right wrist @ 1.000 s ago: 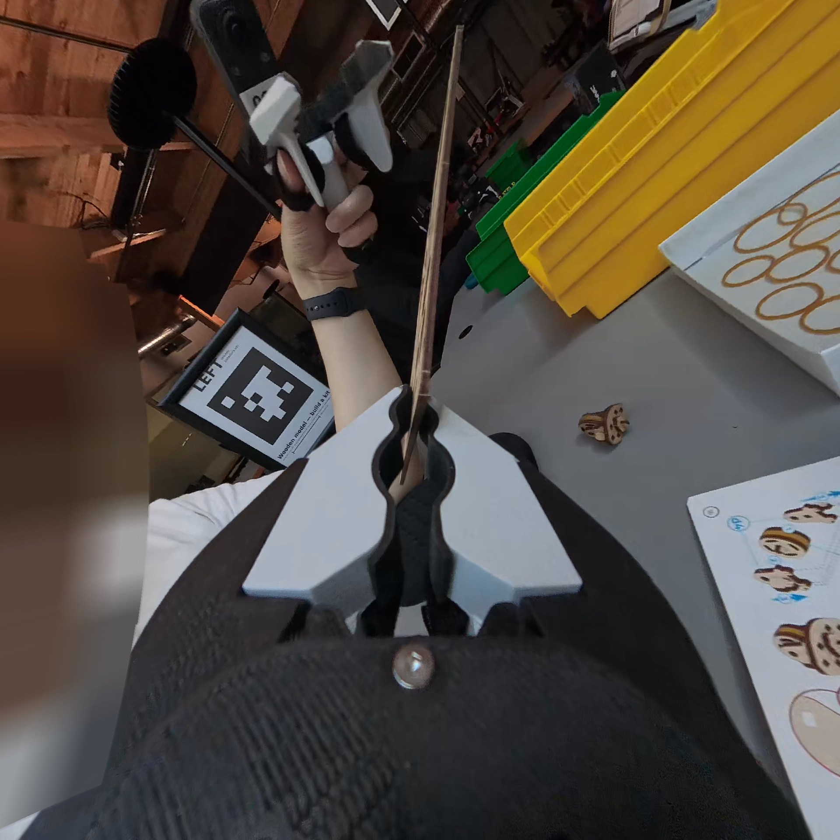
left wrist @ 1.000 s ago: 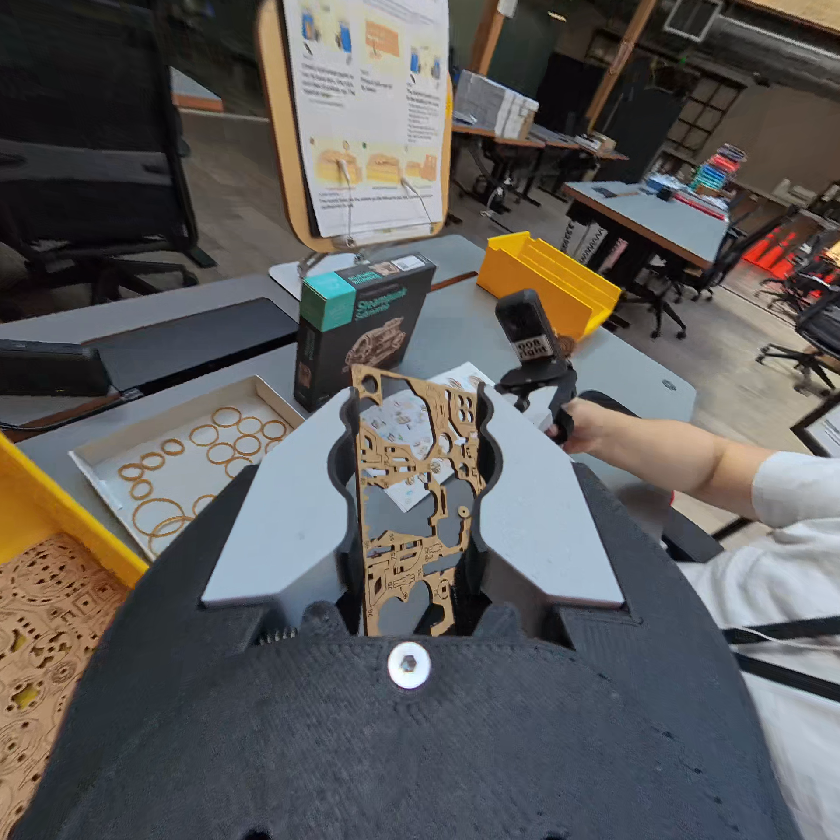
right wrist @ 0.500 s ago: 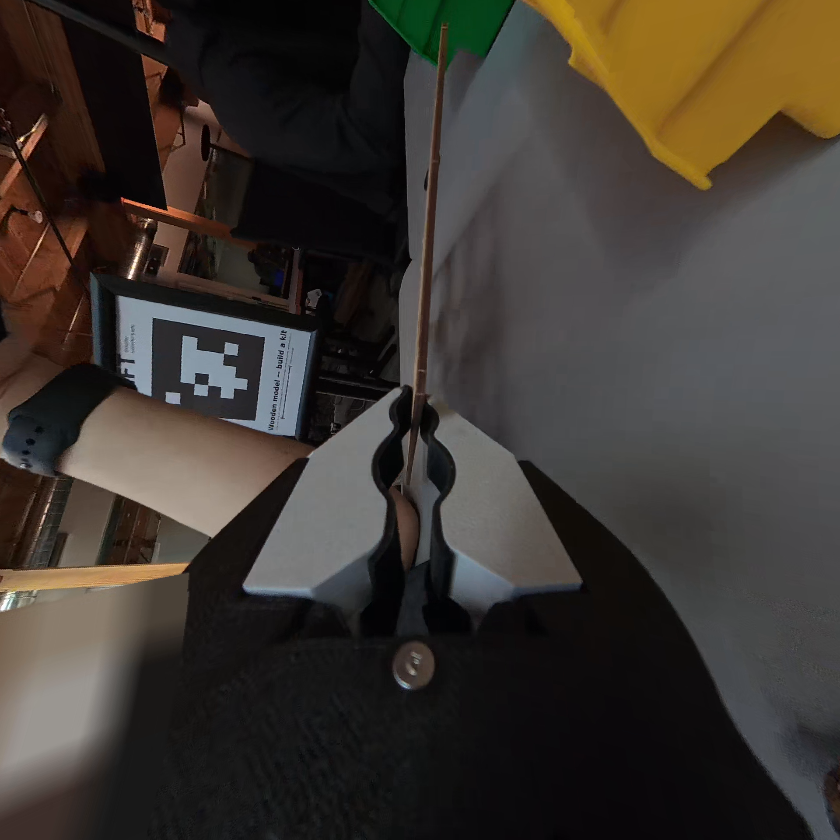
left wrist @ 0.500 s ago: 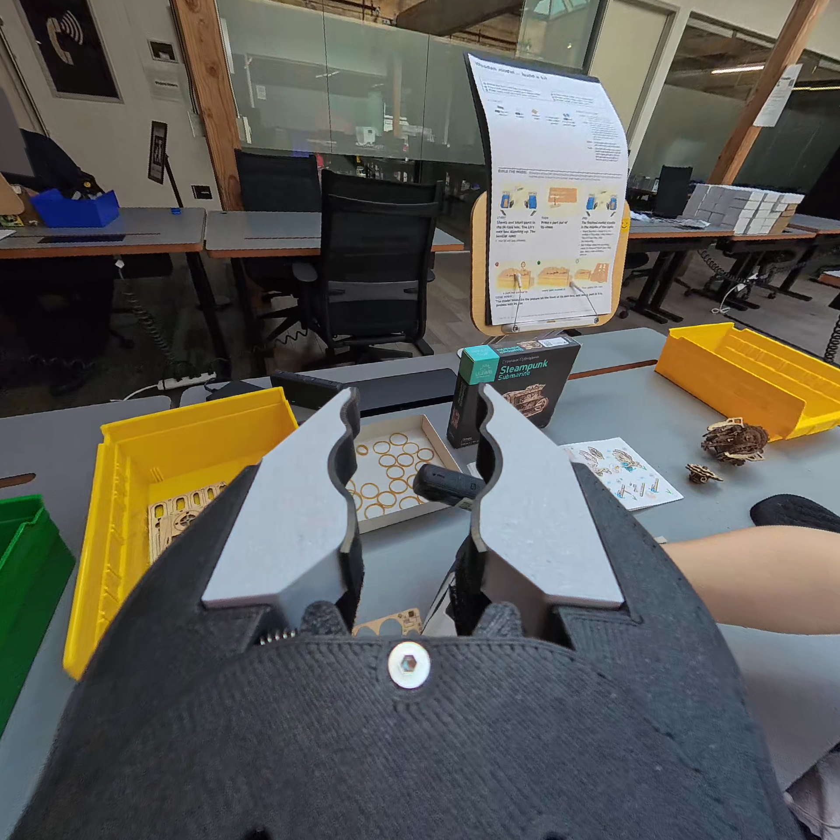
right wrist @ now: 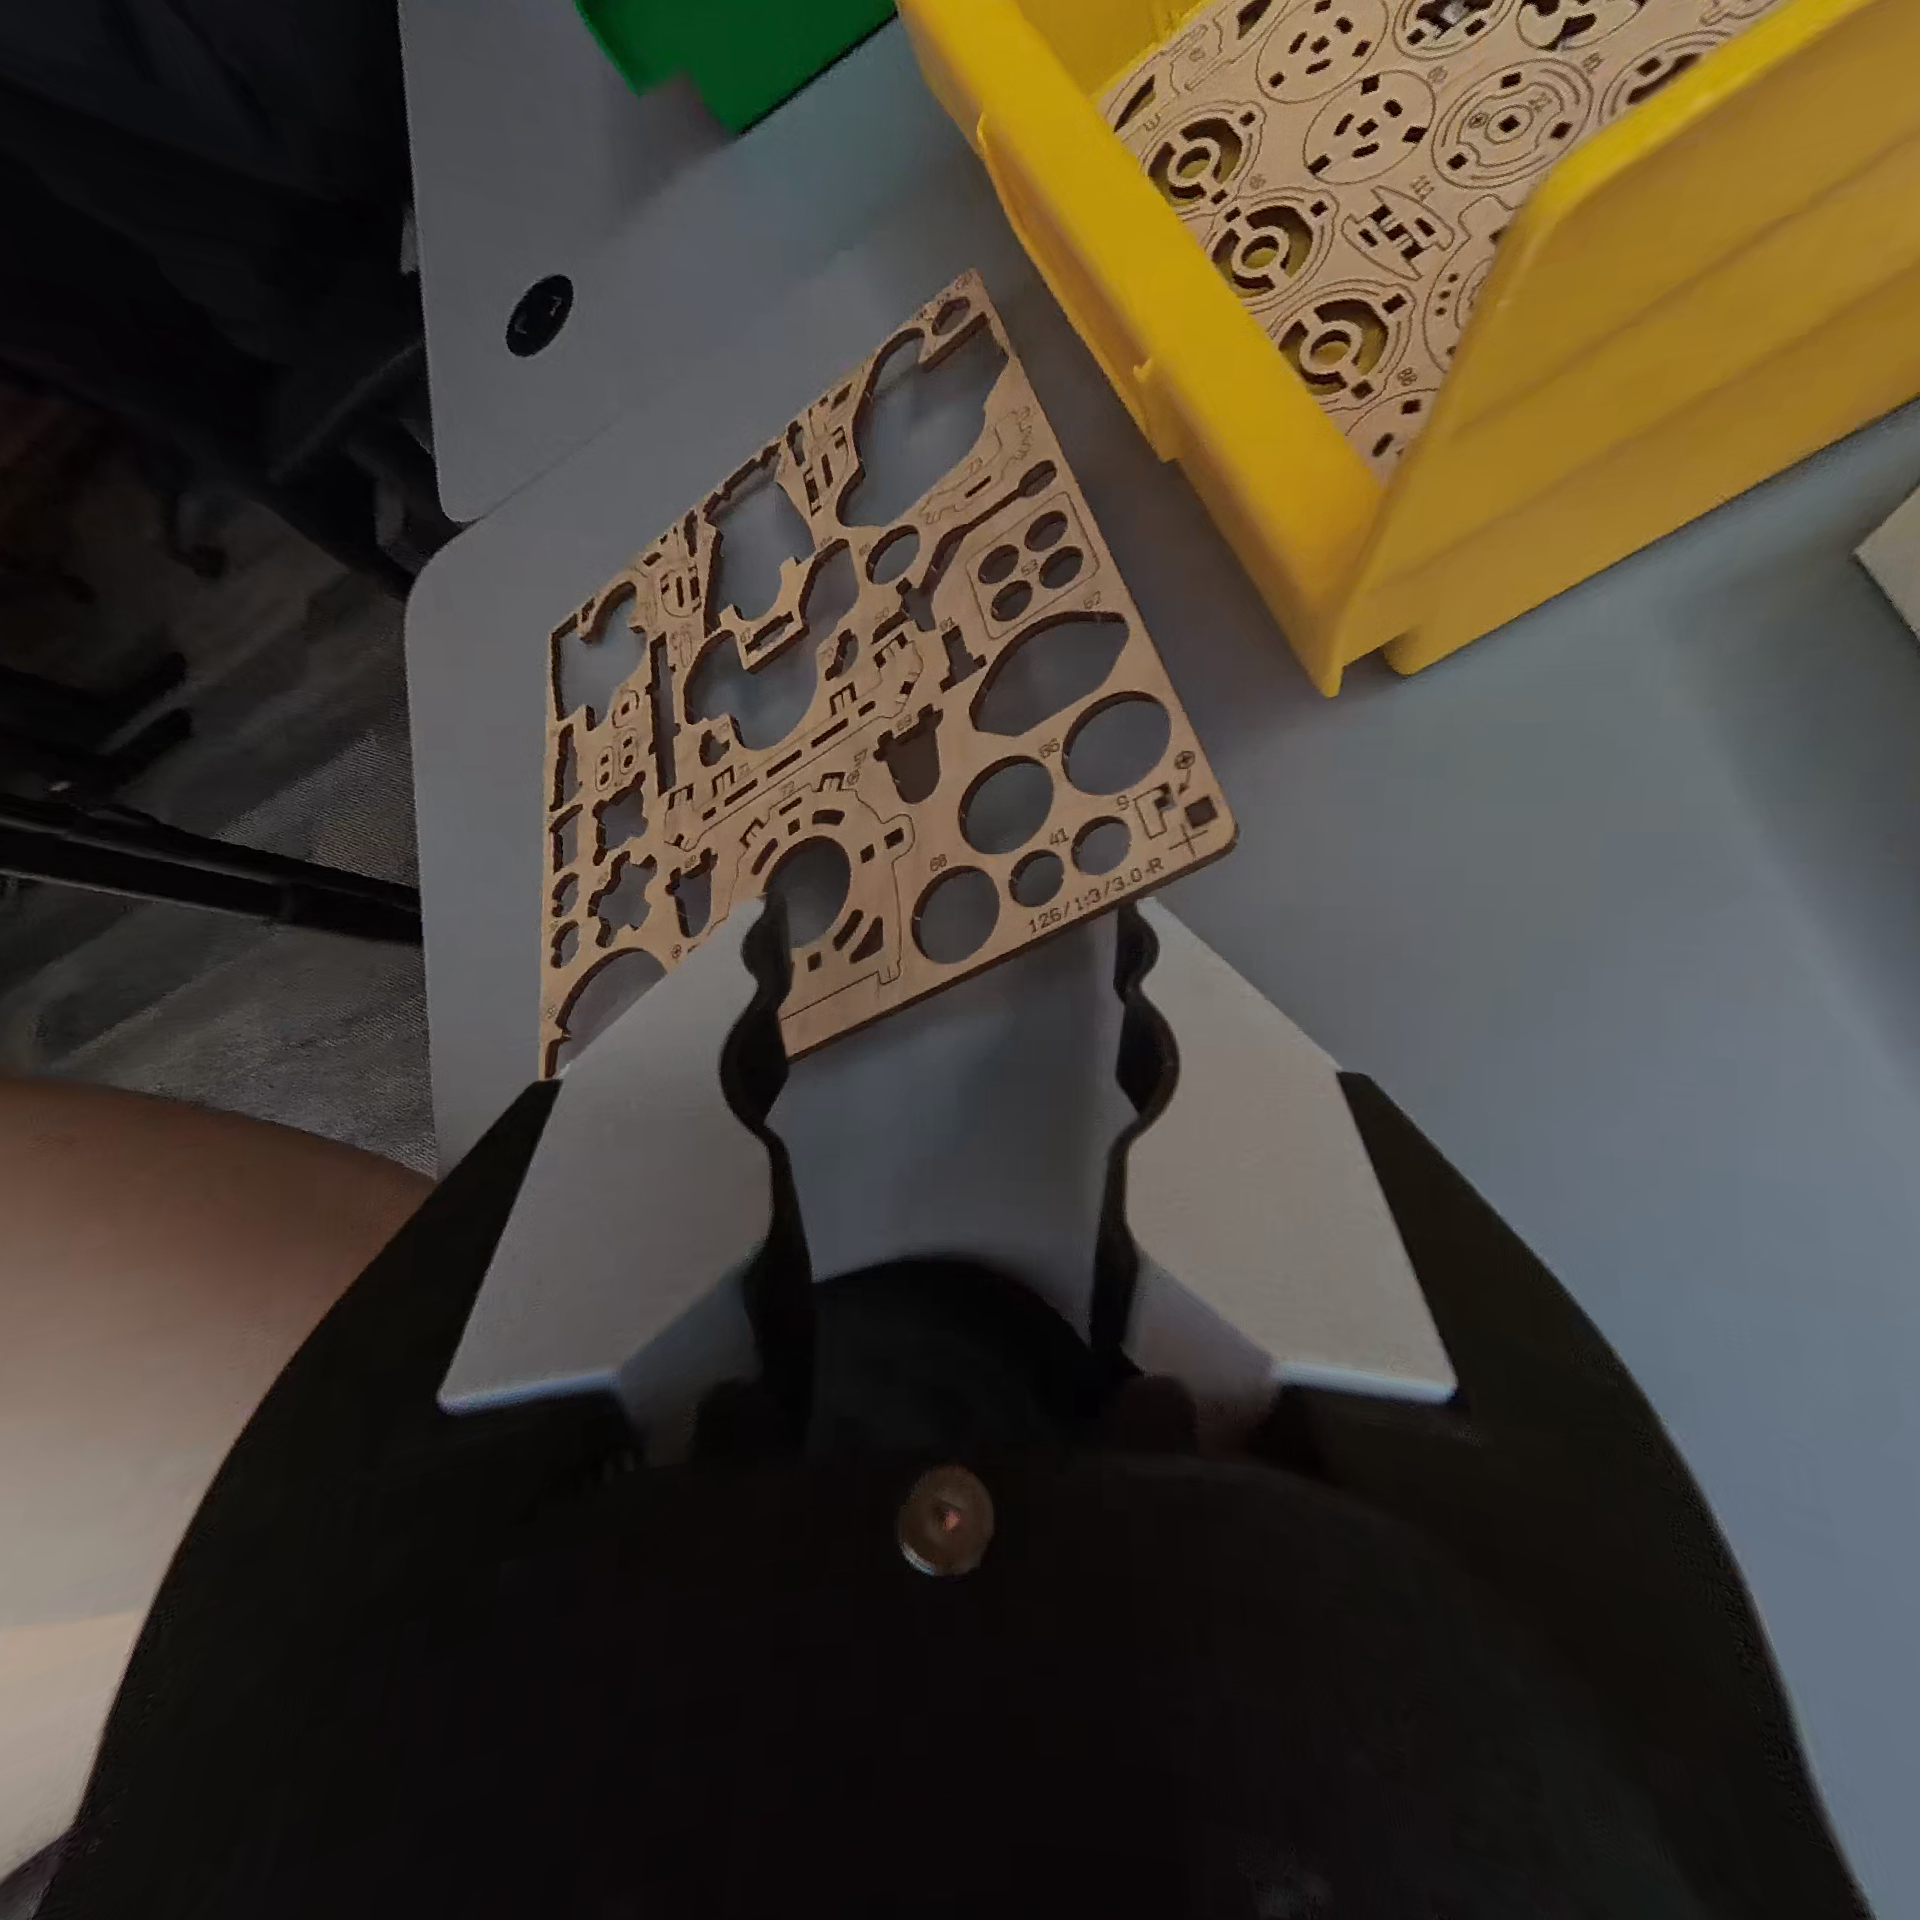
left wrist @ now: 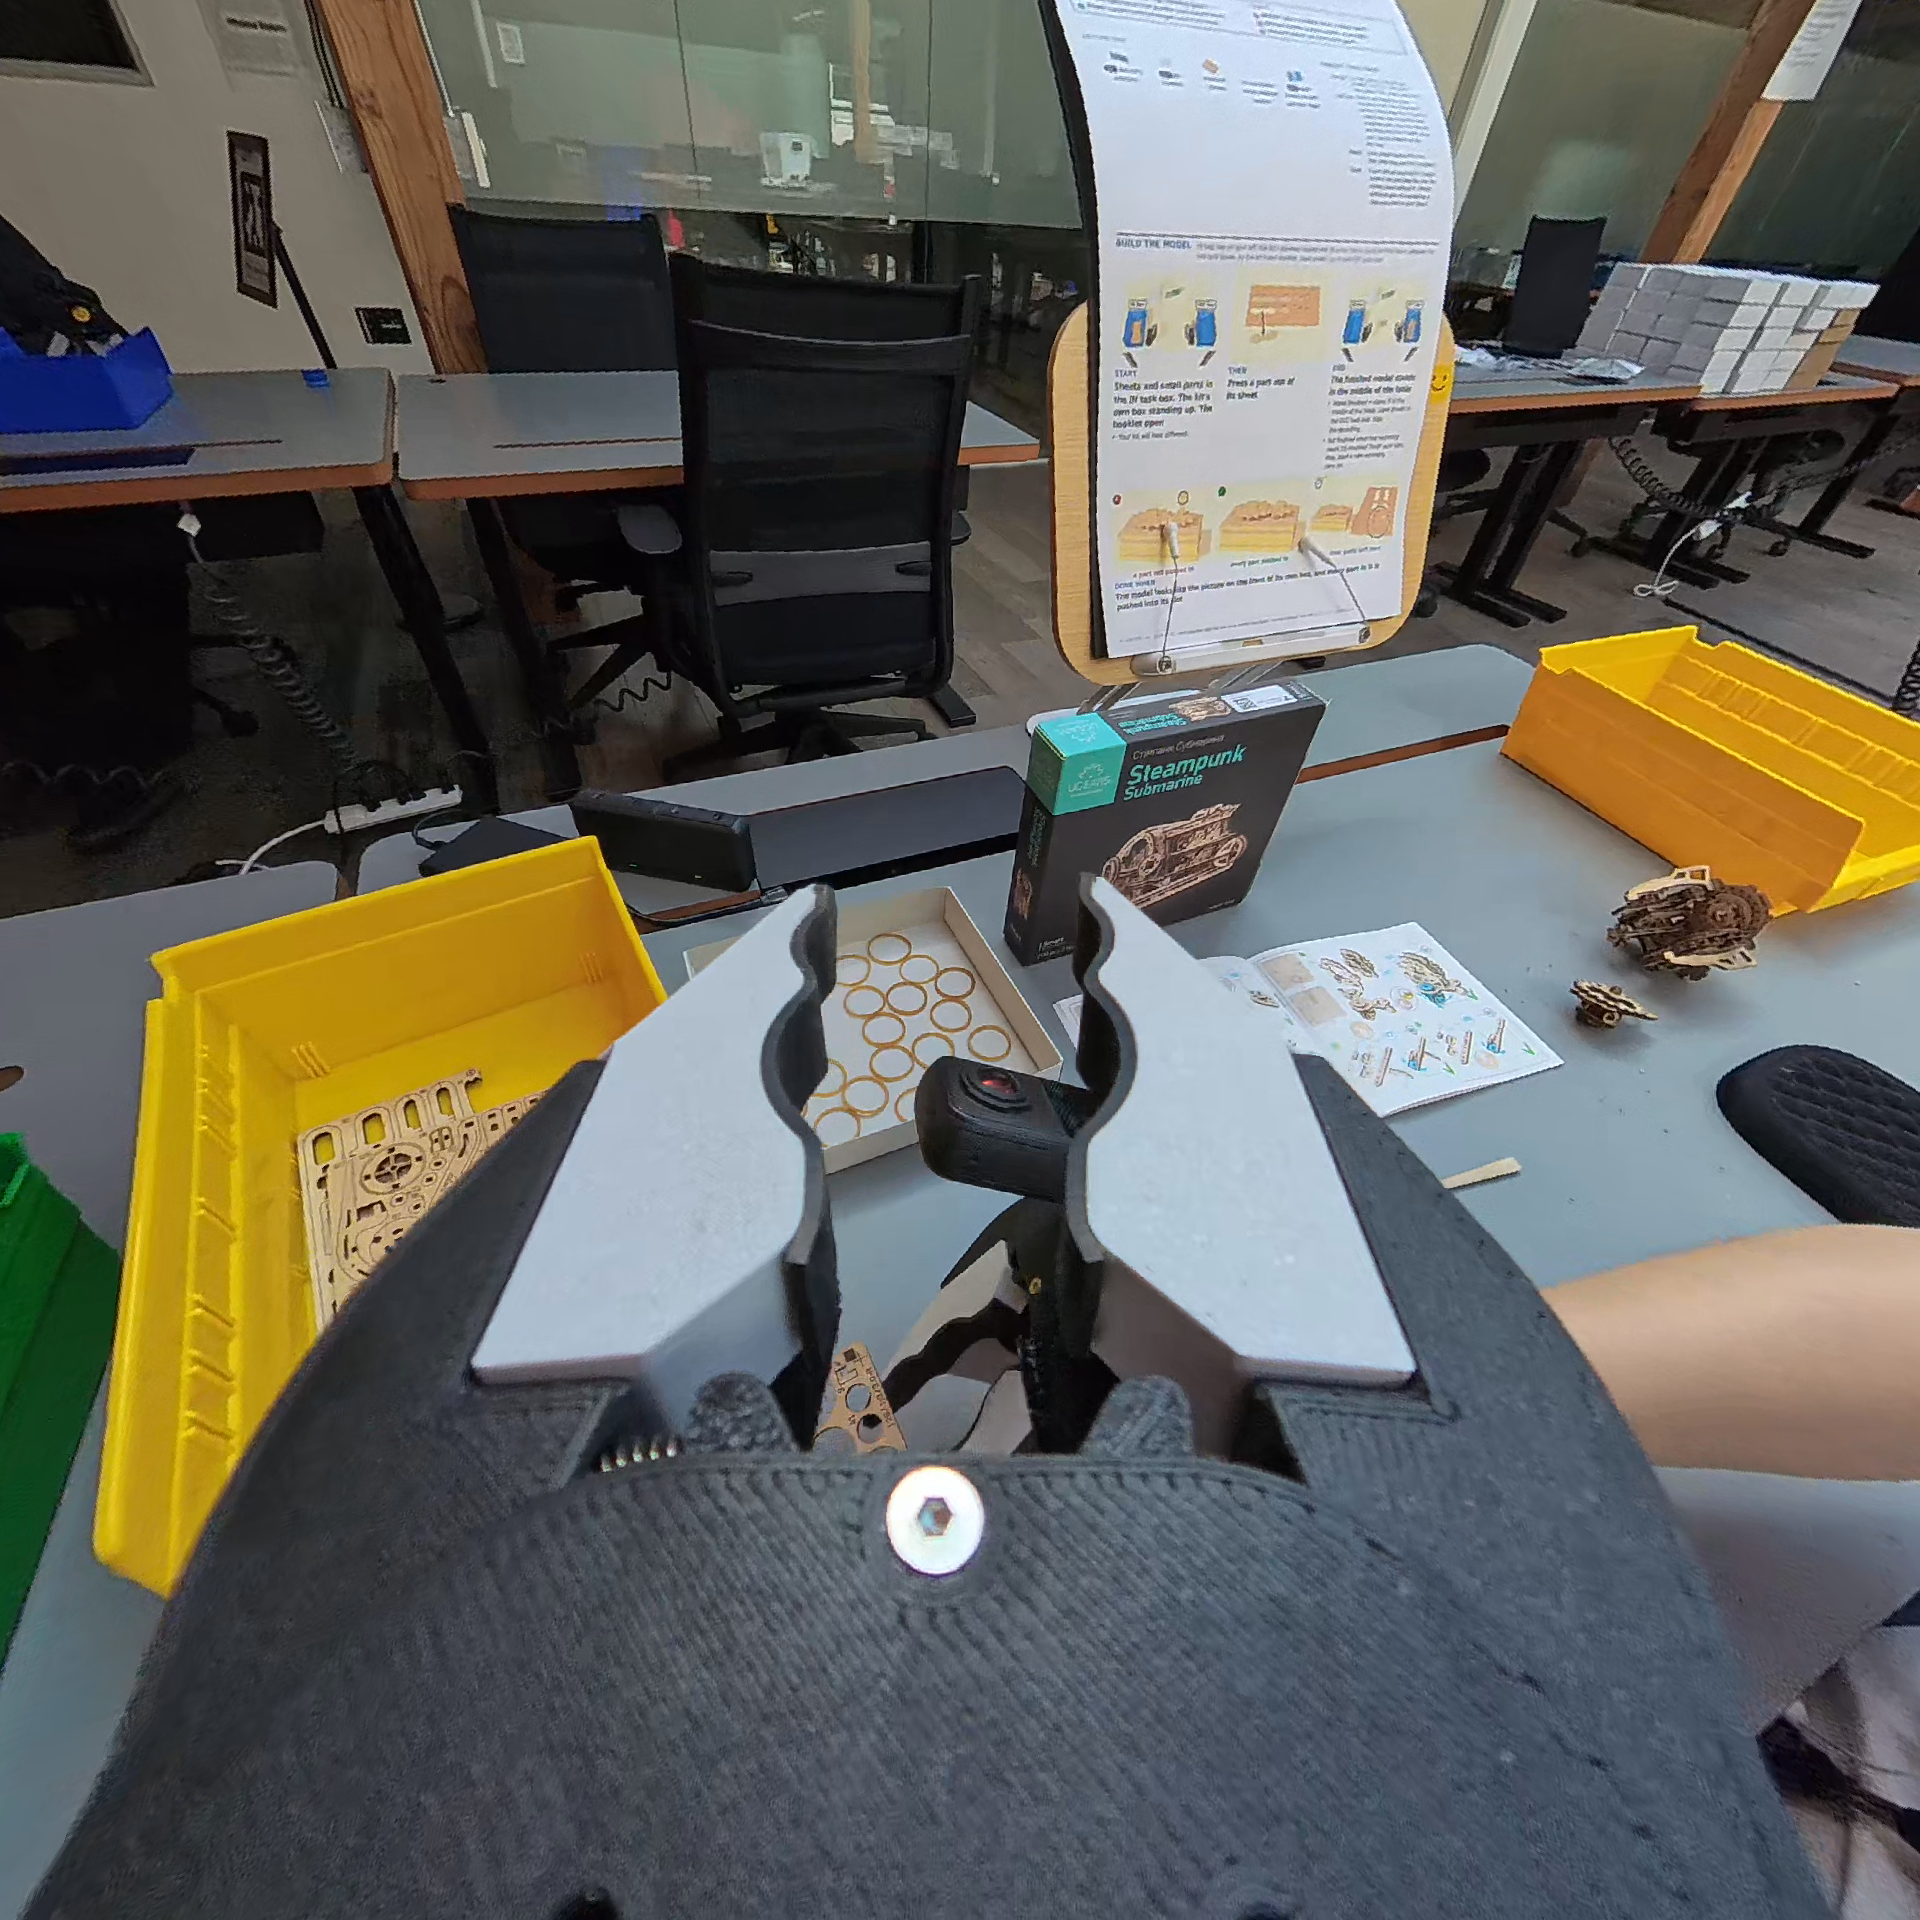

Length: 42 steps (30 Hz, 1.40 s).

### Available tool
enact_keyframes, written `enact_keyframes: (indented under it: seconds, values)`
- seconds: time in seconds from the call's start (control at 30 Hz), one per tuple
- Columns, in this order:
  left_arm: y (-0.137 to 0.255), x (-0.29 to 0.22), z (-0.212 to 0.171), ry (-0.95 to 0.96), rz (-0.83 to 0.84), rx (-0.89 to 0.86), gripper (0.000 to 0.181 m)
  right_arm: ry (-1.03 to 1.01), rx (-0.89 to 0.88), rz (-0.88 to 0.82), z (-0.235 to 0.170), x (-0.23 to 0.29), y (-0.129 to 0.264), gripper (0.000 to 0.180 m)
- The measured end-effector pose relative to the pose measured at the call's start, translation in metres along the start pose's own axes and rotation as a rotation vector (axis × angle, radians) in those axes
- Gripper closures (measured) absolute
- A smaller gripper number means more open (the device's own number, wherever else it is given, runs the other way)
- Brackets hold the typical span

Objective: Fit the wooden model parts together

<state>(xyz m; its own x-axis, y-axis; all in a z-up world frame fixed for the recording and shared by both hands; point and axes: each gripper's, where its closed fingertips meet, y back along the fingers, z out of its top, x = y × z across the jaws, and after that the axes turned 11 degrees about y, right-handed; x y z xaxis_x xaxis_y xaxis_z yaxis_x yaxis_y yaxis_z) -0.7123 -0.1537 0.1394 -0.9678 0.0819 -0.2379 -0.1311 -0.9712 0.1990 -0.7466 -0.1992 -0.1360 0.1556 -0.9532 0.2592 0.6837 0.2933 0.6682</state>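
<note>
having released the sheet [right wrist: 873, 675], right tongs [right wrist: 940, 935] now gape.

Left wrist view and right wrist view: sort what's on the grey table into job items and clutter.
Job items:
- flat punched-out wooden part sheet, lying on the table
- uncut wooden sheets in the yellow plastic bin
- part-built brown wooden model
- small wooden gear piece
- open illustrated instruction booklet

Lying about:
- green plastic bin
- dark upright kit box
- black flat device

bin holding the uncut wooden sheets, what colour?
Yellow bin; the right wrist view shows it best.
</note>
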Motion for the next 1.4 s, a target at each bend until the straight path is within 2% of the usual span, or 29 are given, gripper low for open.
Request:
enact_keyframes:
  seconds: [0.17, 0.27, 0.33, 0.4, 0.43, 0.5, 0.7, 0.87, 0.97, 1.07, 1.13, 1.23, 1.3, 1.4]
  values:
    - [0.011, -0.014, 0.003, -0.043, 0.02, -0.029, 0.135, 0.258, 0.275, -0.21, -0.034, 0.0, 0.036, 0.104]
    - [0.023, -0.017, 0.008, -0.064, 0.05, -0.068, 0.135, 0.416, 0.587, -0.372, -0.07, 0.007, 0.087, 0.094]
    - [0.031, -0.017, 0.009, -0.067, 0.071, -0.082, 0.135, 0.492, 0.786, -0.468, -0.093, 0.016, 0.128, 0.095]
    - [0.039, -0.012, 0.007, -0.061, 0.098, -0.084, 0.134, 0.542, 0.993, -0.486, -0.122, 0.033, 0.164, 0.097]
    - [0.042, -0.009, 0.006, -0.056, 0.114, -0.083, 0.133, 0.568, 1.087, -0.48, -0.136, 0.04, 0.179, 0.103]
    - [0.048, -0.002, 0.004, -0.04, 0.142, -0.08, 0.132, 0.607, 1.237, -0.427, -0.162, 0.054, 0.204, 0.105]
    - [0.046, 0.006, 0.009, -0.018, 0.192, -0.1, 0.135, 0.606, 1.374, -0.312, -0.193, 0.067, 0.223, 0.098]
    - [0.026, -0.006, -0.003, -0.071, 0.192, -0.008, 0.132, 0.632, 1.315, -0.289, -0.191, 0.067, 0.221, 0.106]
    - [0.016, -0.008, -0.006, -0.083, 0.183, 0.018, 0.13, 0.524, 1.361, -0.327, -0.213, 0.045, 0.238, 0.104]
    - [0.01, -0.009, -0.006, -0.082, 0.177, 0.03, 0.131, 0.407, 1.298, -0.274, -0.239, 0.017, 0.25, 0.112]
    - [0.005, -0.012, -0.01, -0.091, 0.167, 0.053, 0.13, 0.275, 1.165, -0.26, -0.252, -0.006, 0.26, 0.116]
    - [-0.005, -0.022, -0.015, -0.116, 0.125, 0.085, 0.131, 0.13, 0.864, -0.162, -0.263, -0.02, 0.27, 0.125]
    - [-0.015, -0.033, -0.02, -0.136, 0.079, 0.116, 0.131, 0.201, 0.652, -0.129, -0.257, -0.033, 0.269, 0.125]
    - [-0.039, -0.058, -0.039, -0.169, -0.035, 0.216, 0.134, 0.482, 0.262, -0.06, -0.227, -0.031, 0.256, 0.126]
